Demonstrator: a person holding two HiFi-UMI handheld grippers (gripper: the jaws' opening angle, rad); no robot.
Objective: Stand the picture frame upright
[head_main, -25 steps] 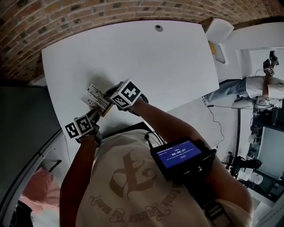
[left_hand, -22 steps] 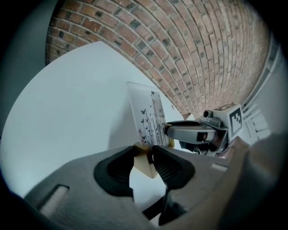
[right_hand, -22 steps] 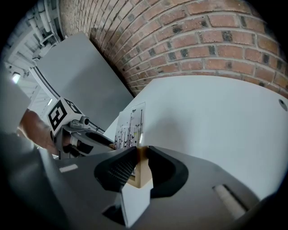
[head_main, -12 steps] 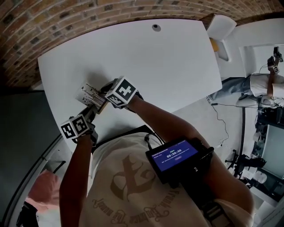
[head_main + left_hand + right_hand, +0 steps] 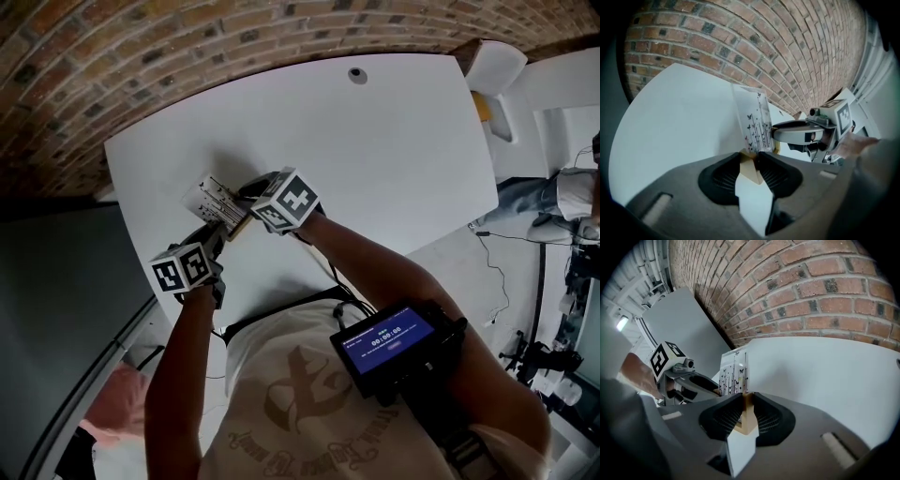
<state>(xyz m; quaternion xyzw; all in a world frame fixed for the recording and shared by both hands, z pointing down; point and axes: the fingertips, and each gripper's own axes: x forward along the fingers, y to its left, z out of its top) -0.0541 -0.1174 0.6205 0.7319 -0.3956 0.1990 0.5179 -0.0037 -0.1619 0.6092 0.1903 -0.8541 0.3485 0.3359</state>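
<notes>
**First onlooker:** Nearest the person, what has the left gripper (image 5: 751,163) got?

**Second onlooker:** A wooden edge of the picture frame (image 5: 754,123), pinched between narrow jaws. The printed panel rises from them towards twelve o'clock, leaning a little.

**First onlooker:** And the right gripper (image 5: 744,403)?

**Second onlooker:** Just beyond, at about two o'clock from the left one, seen from above the person. Its jaws have just been closing and press the same pale wood. Both hands hold the frame, from opposite sides.

**First onlooker:** So where does it sit?

**Second onlooker:** Towards the left side of the white worktop (image 5: 375,141), at roughly nine o'clock from its middle. The brick wall (image 5: 141,56) is well beyond. Whether the frame's lower edge touches the worktop, I cannot tell.

**First onlooker:** What does the next move turn on?

**Second onlooker:** The long axis, I'd judge. It runs up and away from both grippers and is not yet plumb. Any stand at the back is hidden, so letting go looks premature.
</notes>
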